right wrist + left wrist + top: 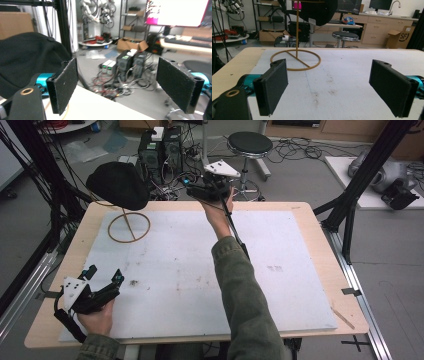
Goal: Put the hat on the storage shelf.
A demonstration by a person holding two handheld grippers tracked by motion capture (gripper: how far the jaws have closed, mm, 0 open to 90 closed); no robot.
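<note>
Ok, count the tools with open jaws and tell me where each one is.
2. The left tool is low at the table's near left corner, jaws wide apart. The right tool is raised over the far edge, next to the black hat on its stand, jaws also apart.

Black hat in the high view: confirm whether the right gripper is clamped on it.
No: the right gripper is open and empty, raised beside the black hat on its stand.

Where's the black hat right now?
The black hat sits atop the gold wire stand at the table's far left corner in the high view, just left of the raised right tool.
</note>
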